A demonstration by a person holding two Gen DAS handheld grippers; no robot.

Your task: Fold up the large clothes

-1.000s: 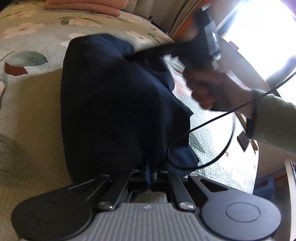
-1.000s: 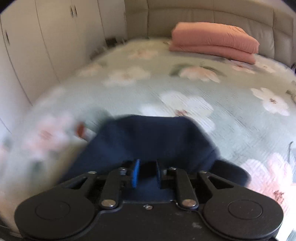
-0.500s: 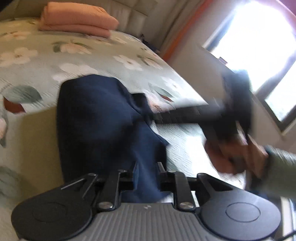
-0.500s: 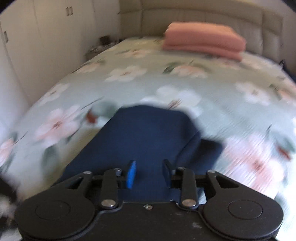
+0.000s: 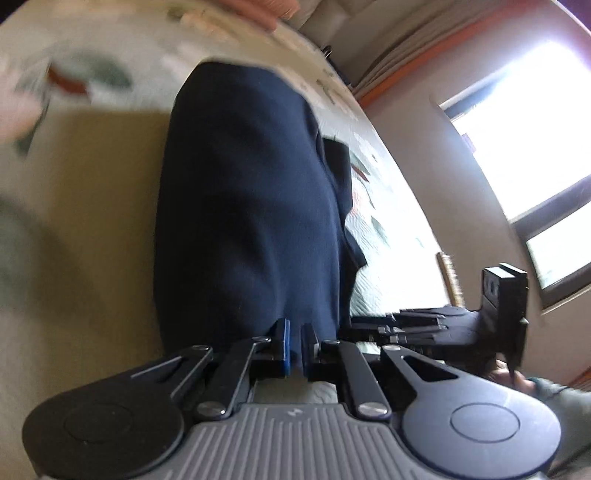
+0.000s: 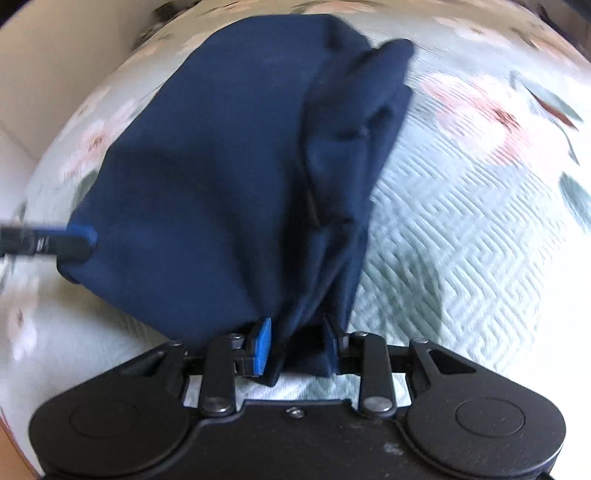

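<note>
A dark navy garment (image 5: pixel 247 206) lies folded into a long strip on the floral bedspread (image 5: pixel 85 192); it also shows in the right wrist view (image 6: pixel 221 166). My left gripper (image 5: pixel 294 345) is shut on the garment's near left corner. In the right wrist view the left gripper's fingers (image 6: pixel 79 240) pinch that corner at the left. My right gripper (image 6: pixel 297 347) is partly closed around the bunched near right corner of the cloth. The right gripper (image 5: pixel 373 326) shows side-on at the right of the left wrist view.
The bedspread (image 6: pixel 461 206) spreads around the garment. A folded pink blanket (image 5: pixel 258 11) sits at the far head of the bed. A bright window (image 5: pixel 535 147) and wall lie to the right of the bed. White cupboards (image 6: pixel 48 66) stand on the left.
Both grippers dropped low to the garment's near edge and closed on its corners. The cloth is pulled out longer toward me. The right gripper moved from above the bed down beside the left one.
</note>
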